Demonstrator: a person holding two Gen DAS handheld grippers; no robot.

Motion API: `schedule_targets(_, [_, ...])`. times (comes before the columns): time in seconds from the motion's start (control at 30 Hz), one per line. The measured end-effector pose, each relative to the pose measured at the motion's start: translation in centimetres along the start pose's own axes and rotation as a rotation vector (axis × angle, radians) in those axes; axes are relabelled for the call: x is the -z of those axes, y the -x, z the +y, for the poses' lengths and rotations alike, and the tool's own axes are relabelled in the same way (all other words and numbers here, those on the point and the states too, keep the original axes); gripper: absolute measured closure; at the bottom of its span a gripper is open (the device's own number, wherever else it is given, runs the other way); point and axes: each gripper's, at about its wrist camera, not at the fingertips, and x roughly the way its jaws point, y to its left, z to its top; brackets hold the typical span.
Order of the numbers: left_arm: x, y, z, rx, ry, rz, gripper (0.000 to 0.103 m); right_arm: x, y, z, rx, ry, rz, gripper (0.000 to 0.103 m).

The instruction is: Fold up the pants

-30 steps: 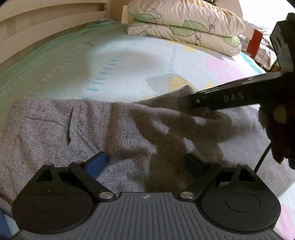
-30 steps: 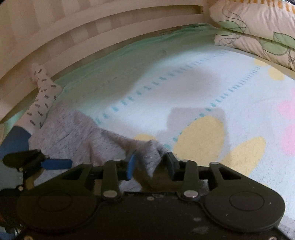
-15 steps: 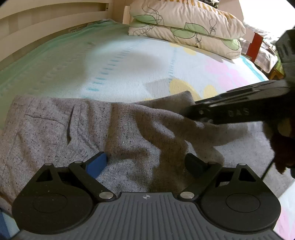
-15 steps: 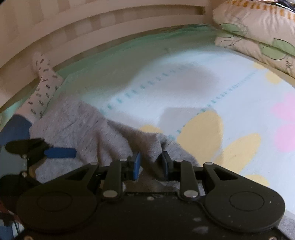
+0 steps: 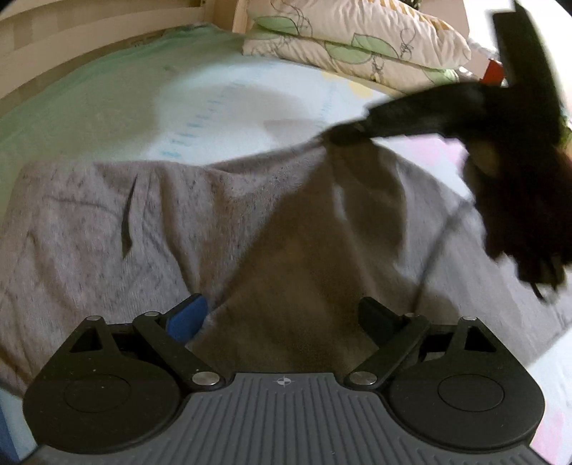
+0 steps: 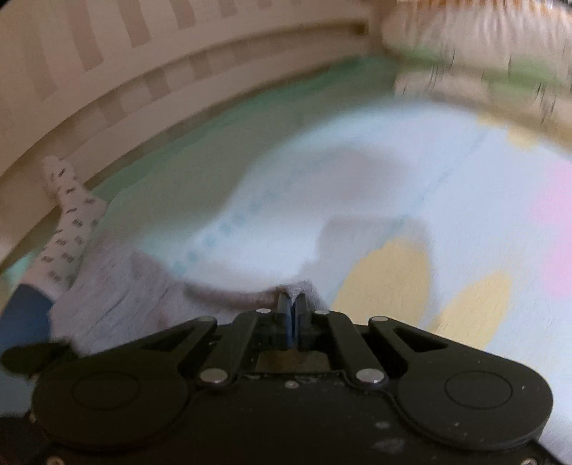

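Observation:
Grey speckled pants (image 5: 143, 229) lie spread on the bed, pocket slit at the left. My left gripper (image 5: 282, 318) is open low over them, its blue finger (image 5: 187, 316) and dark finger (image 5: 375, 318) wide apart with cloth lying between them. My right gripper (image 5: 343, 134) reaches in from the right, and its jaws are closing tight on the far edge of the pants, holding it up so the cloth rises in a tent. In the right wrist view the pads (image 6: 292, 311) press together on a small grey fold of the pants (image 6: 118, 286).
A pastel sheet (image 5: 214, 96) with yellow and pink patches covers the bed. Two leaf-print pillows (image 5: 357, 32) are stacked at the far end. A wooden slatted rail (image 6: 107, 71) runs along the side, with a dotted white sock (image 6: 64, 229) beside it.
My right gripper's jaws have gone from open around the pants' edge to shut on it, and the edge has lifted off the sheet. The left gripper has stayed put.

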Motion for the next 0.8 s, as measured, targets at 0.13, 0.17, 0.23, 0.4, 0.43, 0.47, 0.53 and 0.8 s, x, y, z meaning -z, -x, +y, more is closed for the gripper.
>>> schedule_targets(0.13, [1.1,0.7,-0.9,-0.011,-0.018,0.022,0.012,-0.7,-3.0,0.2,0.061,0.039,0.037,0.101])
schedule_targets(0.17, [1.5,0.9,-1.1,-0.011,-0.025,0.027,0.012,-0.6,-3.7,0.2,0.078,0.053,0.045,0.101])
schedule_targets(0.23, [2.0,1.1,-1.5,-0.01,-0.036,0.033,0.012,-0.3,-5.1,-0.3,0.101,0.052,0.073,0.101])
schedule_targets(0.4, [2.3,1.7,-1.9,0.014,-0.049,0.069,0.012,0.1,-6.5,-0.9,0.143,0.083,0.085,0.101])
schedule_targets(0.43, [2.4,1.9,-1.8,0.02,-0.048,0.079,0.012,-0.1,-6.5,-0.8,0.143,0.092,0.09,0.101])
schedule_targets(0.47, [2.3,2.1,-1.8,0.027,-0.044,0.086,0.012,-0.2,-6.4,-0.9,0.141,0.091,0.087,0.101])
schedule_targets(0.53, [2.2,2.9,-1.5,0.029,-0.034,0.087,0.016,-0.6,-5.3,-1.2,0.141,0.069,0.051,0.096])
schedule_targets(0.8, [-3.2,6.9,1.3,-0.006,0.028,-0.074,0.021,0.7,2.6,-0.6,0.068,0.066,-0.061,0.092])
